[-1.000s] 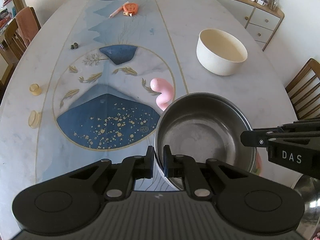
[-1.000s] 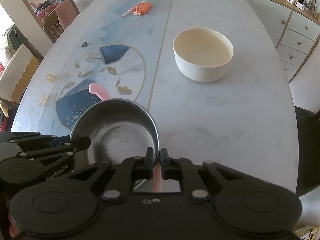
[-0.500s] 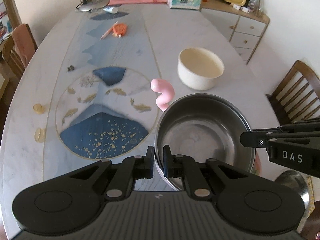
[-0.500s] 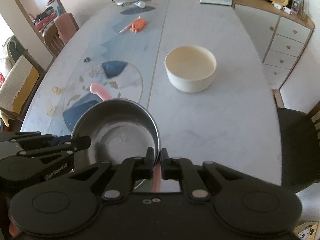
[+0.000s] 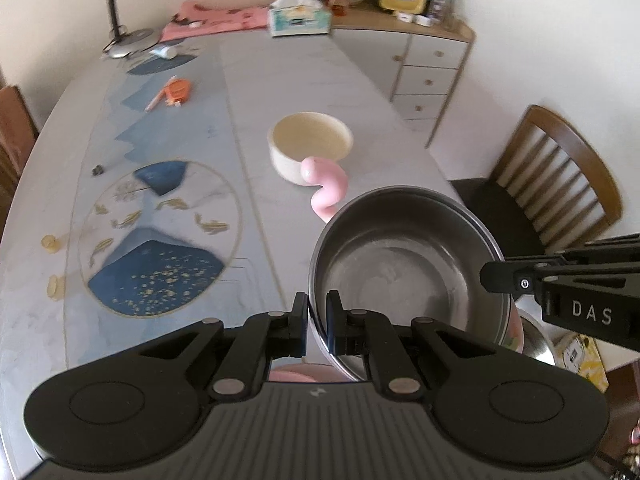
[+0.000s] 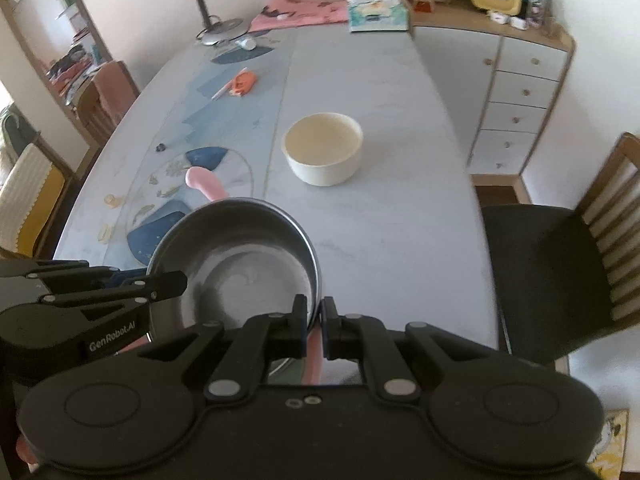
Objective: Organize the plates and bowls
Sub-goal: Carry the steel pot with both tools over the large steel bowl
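A steel bowl [image 5: 404, 268] [image 6: 240, 264] with a pink outside and a curly pink handle [image 5: 326, 188] [image 6: 204, 182] hangs above the near end of the table. My left gripper [image 5: 317, 312] is shut on its left rim, and its fingers show in the right wrist view at the bowl's left edge. My right gripper [image 6: 314, 316] is shut on the opposite rim, and its fingertip [image 5: 492, 280] reaches in from the right in the left wrist view. An empty cream bowl [image 5: 312, 148] [image 6: 323, 152] stands on the table [image 5: 280, 80] beyond the handle.
Part of another steel bowl [image 5: 536, 340] shows below at the lower right. An orange tape measure [image 5: 178, 92], a desk lamp [image 6: 216, 28] and a tissue box [image 5: 298, 18] lie toward the far end. A wooden chair [image 5: 560, 184] and a drawer cabinet [image 6: 520, 104] stand on the right.
Both grippers have risen with the steel bowl held between them. The table has dropped away and the cream bowl looks smaller and farther off. Neither grip has changed.
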A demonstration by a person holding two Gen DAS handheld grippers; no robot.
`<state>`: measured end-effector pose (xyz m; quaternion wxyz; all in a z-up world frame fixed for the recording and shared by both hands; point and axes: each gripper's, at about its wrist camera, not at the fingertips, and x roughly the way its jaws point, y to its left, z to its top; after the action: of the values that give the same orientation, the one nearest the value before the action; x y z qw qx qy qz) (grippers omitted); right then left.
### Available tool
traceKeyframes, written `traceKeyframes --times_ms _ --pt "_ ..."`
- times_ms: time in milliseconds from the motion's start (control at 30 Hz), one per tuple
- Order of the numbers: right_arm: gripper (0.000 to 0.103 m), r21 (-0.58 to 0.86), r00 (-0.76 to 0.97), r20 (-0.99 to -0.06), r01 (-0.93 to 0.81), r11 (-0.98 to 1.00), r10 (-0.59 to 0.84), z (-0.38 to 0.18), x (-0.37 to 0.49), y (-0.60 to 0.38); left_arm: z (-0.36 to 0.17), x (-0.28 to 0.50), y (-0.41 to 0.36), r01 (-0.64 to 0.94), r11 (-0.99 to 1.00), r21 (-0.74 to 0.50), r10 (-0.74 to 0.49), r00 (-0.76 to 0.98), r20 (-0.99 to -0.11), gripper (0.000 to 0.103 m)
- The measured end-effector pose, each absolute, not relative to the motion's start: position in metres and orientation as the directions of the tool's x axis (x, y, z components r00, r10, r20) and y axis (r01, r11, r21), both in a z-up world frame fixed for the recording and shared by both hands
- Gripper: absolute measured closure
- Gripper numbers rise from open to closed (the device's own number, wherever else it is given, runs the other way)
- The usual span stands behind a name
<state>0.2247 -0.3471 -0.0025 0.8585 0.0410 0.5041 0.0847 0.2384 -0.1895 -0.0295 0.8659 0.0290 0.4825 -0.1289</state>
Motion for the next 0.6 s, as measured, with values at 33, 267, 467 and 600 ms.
traceKeyframes --times_ms 33,267,467,600 --pt "0.096 0.154 0.482 -0.857 -0.096 0.983 0.182 -0.001 0.220 -0.351 -0.029 0.235 -0.194 0.263 0.962 -0.076 -0.203 0.499 -0.843 0.095" --pt "0.096 0.153 0.494 -0.858 -0.019 0.988 0.142 0.001 0.184 -0.381 -0.030 0.213 -0.225 0.350 0.933 -0.086 -0.253 0.464 -0.849 0.095" --pt "0.096 0.146 0.478 -0.872 0.047 0.988 0.106 -0.008 0.156 -0.406 -0.043 0.195 -0.253 0.416 0.904 -0.096 -0.283 0.415 -0.864 0.095" --pt "0.096 0.149 0.462 -0.883 0.097 0.984 0.088 -0.019 0.141 -0.420 -0.057 0.187 -0.269 0.455 0.884 -0.104 -0.298 0.379 -0.876 0.095"
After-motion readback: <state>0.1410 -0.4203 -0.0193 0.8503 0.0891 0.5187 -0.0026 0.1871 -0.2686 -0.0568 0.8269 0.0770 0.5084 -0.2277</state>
